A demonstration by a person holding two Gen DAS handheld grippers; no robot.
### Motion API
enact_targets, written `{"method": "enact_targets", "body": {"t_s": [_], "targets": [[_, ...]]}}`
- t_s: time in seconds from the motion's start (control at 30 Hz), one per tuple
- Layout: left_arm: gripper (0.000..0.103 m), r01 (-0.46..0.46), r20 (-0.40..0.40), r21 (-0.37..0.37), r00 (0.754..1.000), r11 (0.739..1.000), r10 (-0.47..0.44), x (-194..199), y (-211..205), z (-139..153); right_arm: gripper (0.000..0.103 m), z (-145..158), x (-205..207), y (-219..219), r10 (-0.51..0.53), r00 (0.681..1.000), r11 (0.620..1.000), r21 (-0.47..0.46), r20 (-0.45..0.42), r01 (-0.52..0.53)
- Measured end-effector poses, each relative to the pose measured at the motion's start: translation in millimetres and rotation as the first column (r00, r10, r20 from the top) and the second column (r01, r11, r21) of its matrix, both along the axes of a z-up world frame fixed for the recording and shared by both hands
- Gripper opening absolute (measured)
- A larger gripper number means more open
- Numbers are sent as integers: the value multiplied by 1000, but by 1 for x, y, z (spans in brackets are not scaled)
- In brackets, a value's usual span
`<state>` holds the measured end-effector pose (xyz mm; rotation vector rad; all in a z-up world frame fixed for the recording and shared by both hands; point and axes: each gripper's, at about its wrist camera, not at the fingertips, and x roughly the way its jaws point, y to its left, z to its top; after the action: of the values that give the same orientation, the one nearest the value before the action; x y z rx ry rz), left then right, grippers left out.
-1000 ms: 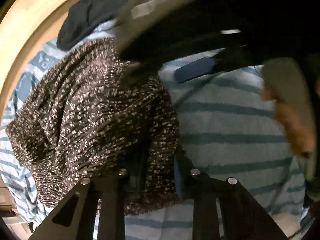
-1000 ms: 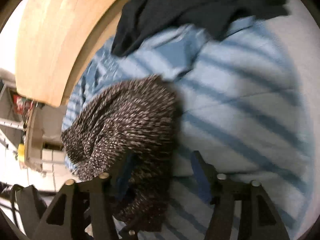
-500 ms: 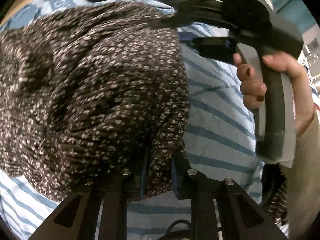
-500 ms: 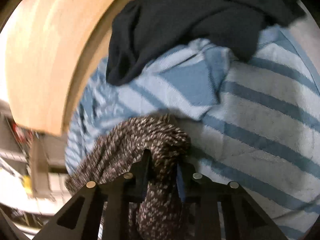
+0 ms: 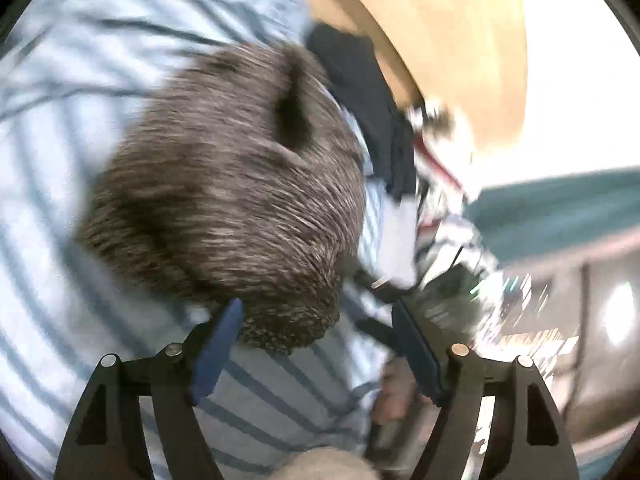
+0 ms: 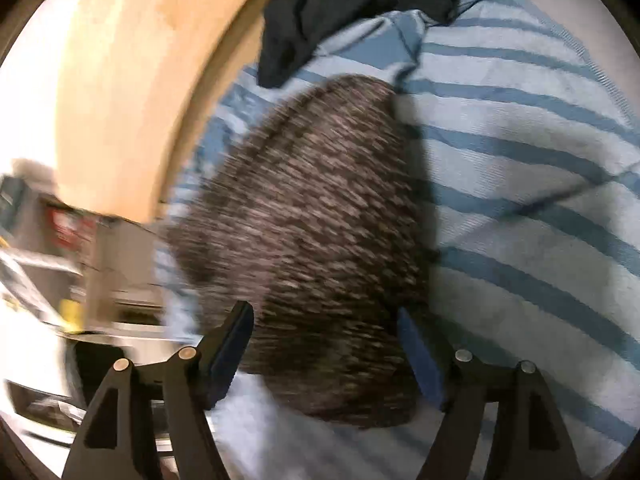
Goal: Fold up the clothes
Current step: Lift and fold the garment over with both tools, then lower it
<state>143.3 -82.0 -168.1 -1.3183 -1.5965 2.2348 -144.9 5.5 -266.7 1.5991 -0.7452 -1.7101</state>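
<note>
Striped blue-and-white bedding (image 6: 520, 168) covers the bed, bounded by a wooden board (image 6: 128, 80) along its far side. My speckled knit garment (image 6: 320, 240) lies on the bedding as a compact, rounded bundle, just short of a dark garment (image 6: 360, 4) heaped near the board. Half a second ago both tools were clamped on the knit; now my left tool (image 5: 316, 344) stands wide with nothing between its fingers, the bundle's near edge just ahead of them, and my right tool (image 6: 326, 344) is likewise wide, with the bundle lying below its gap, ungripped. Both views are motion-blurred. Judgement: the release has left the knit folded over on itself, so this fold appears set down. Whether further folds or smoothing are required cannot be settled from these views.
</note>
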Motion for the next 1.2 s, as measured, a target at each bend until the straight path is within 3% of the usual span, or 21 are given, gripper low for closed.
{"method": "enact_targets", "body": {"t_s": [0.1, 0.2, 0.37, 0.47, 0.5, 0.67, 0.8, 0.93, 1.0, 1.07, 1.1, 1.17, 1.2], "targets": [[77, -150, 42, 141, 989, 979, 145, 28, -33, -12, 78, -13, 10, 1, -18, 1000, 1000, 8, 23, 18], [78, -225, 69, 248, 974, 942, 215, 35, -51, -27, 78, -27, 20, 2, -37, 998, 999, 16, 46, 36], [79, -304, 115, 343, 953, 889, 281, 24, -20, -52, 80, -43, 33, -3, -33, 997, 999, -8, 69, 34], [79, -339, 136, 393, 941, 855, 311, 21, -8, -61, 45, -41, 40, -11, 2, 996, 999, -42, 90, 2], [79, -331, 129, 404, 943, 853, 305, 21, -3, -62, 41, -35, 44, -12, 16, 996, 997, -70, 89, -10], [79, -291, 69, 428, 955, 856, 290, 29, 13, -61, 38, 8, 66, -19, 79, 994, 969, -238, 70, -60], [79, -322, 27, 471, 936, 821, 352, 46, 8, -57, 37, 11, 83, -28, 69, 987, 959, -284, 148, -25], [79, -291, 6, 455, 946, 842, 324, 69, -6, -45, 36, -10, 122, -47, 83, 963, 957, -290, 257, -6], [79, -307, 14, 399, 944, 864, 329, 85, -17, -37, 36, -17, 138, -61, 99, 961, 967, -254, 260, -31], [79, -340, 64, 286, 940, 896, 336, 99, -32, -29, 37, -22, 156, -73, 118, 959, 976, -209, 258, -64], [79, -353, 94, 215, 936, 911, 341, 104, -40, -24, 42, -24, 165, -79, 128, 958, 979, -187, 258, -80], [77, -333, 116, 83, 939, 939, 322, 108, -50, -10, 55, -5, 168, -69, 101, 980, 992, -99, 173, -84], [67, -307, 116, 21, 946, 951, 303, 108, -51, -1, 58, 7, 167, -62, 85, 989, 996, -50, 119, -80]]}}
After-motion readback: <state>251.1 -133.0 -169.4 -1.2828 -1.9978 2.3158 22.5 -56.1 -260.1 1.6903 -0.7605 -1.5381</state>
